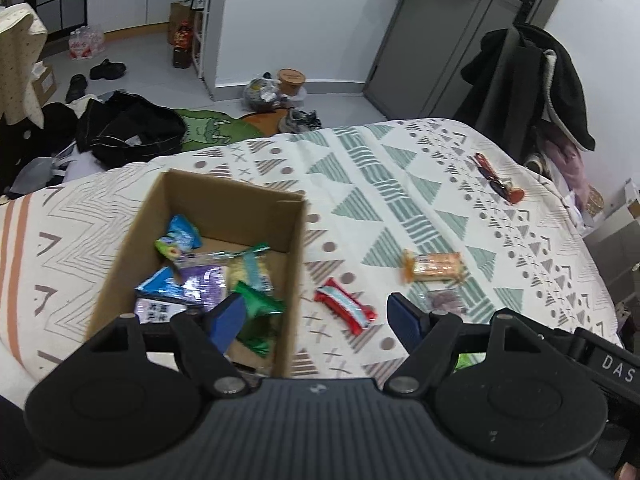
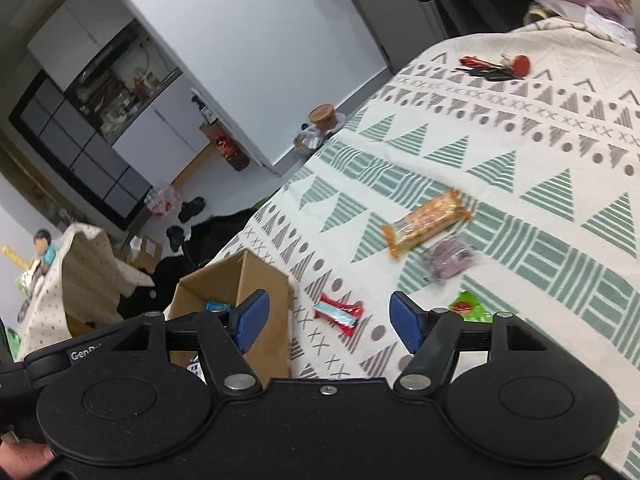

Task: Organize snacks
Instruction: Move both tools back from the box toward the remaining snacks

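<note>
Cardboard box (image 1: 224, 216) sits open on the patterned bedspread (image 1: 400, 184), holding blue, purple and green wrappers whose print is too blurred to read. The left gripper (image 1: 316, 316) hangs over the box's near corner, fingers spread, nothing between them; "DAS" shows on the arm at the right edge. The right gripper (image 2: 330, 318), fingers apart and empty, is marked "Gen", cut off. Loose on the spread: a red snack bar (image 1: 346, 306), an orange cracker pack (image 1: 434, 266), a purplish packet (image 2: 450, 258).
</note>
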